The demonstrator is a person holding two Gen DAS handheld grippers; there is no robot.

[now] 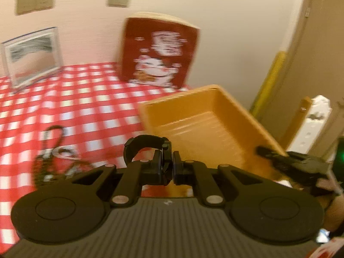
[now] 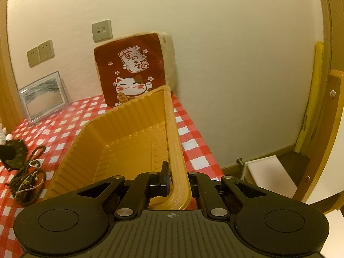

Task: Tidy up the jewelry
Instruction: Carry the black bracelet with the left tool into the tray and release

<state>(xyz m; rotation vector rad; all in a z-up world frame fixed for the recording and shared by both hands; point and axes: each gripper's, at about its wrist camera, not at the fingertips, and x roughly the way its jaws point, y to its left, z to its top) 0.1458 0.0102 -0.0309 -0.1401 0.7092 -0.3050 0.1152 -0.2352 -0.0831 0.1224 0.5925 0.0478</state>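
Note:
My left gripper [image 1: 167, 163] is shut on a black band-like bracelet [image 1: 139, 143], which arches up and to the left of the pads, lifted above the checked cloth. A yellow ribbed plastic tray [image 1: 204, 126] is tilted up just ahead and to the right of it. My right gripper [image 2: 178, 179] is shut on the tray's [image 2: 120, 144] right wall, one pad inside and one outside; it shows in the left wrist view as right gripper [image 1: 286, 160] at the tray's near corner. A tangled pile of dark beads and pale chains [image 1: 53, 163] lies on the cloth, left of the tray [image 2: 28, 180].
A red-and-white checked tablecloth [image 1: 71, 107] covers the table. A red lucky-cat cushion [image 2: 133, 71] leans on the wall behind the tray, and a clear picture frame [image 2: 43, 96] stands at the back left. The table's right edge drops to a white box [image 2: 268, 174] and a wooden chair [image 2: 326, 129].

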